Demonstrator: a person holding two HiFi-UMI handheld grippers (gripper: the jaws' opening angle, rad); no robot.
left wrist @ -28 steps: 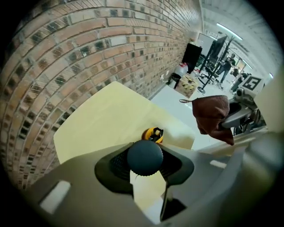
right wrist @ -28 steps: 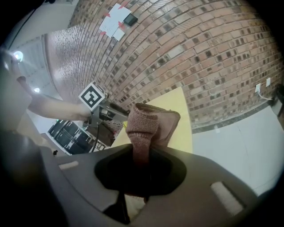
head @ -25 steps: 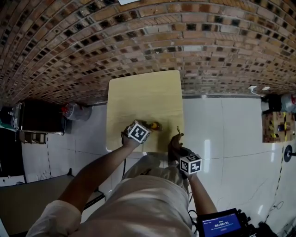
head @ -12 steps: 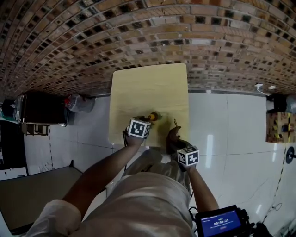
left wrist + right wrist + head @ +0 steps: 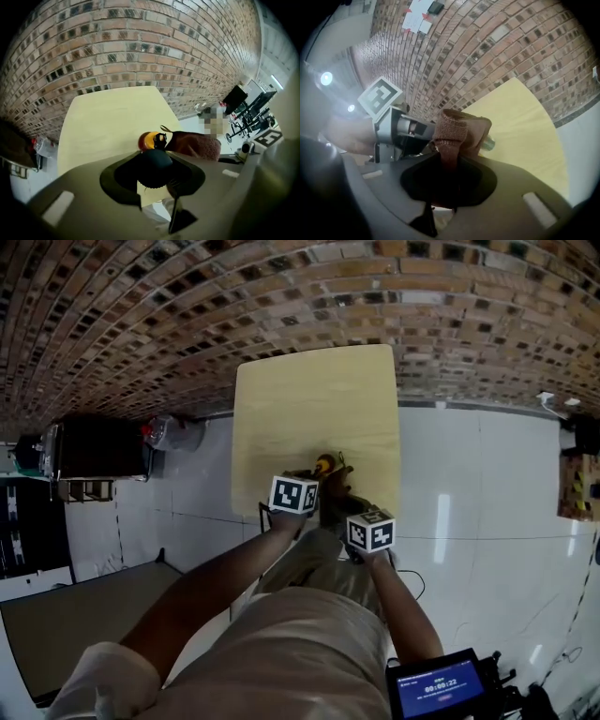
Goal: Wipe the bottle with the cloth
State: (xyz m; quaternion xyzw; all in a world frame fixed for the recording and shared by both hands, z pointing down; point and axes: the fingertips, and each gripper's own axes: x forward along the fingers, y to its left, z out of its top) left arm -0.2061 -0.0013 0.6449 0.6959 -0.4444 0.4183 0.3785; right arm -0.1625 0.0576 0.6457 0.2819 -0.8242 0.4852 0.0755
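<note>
Above the table (image 5: 309,399), left gripper (image 5: 152,172) clamps the bottle (image 5: 146,139); right gripper (image 5: 449,176) pinches the cloth (image 5: 459,132).

the head view looks steeply down from above onto the counter (image 5: 314,399) and brick wall (image 5: 187,315). each gripper view rides close behind its own jaws, looking along them over that same counter toward that wall.
</note>
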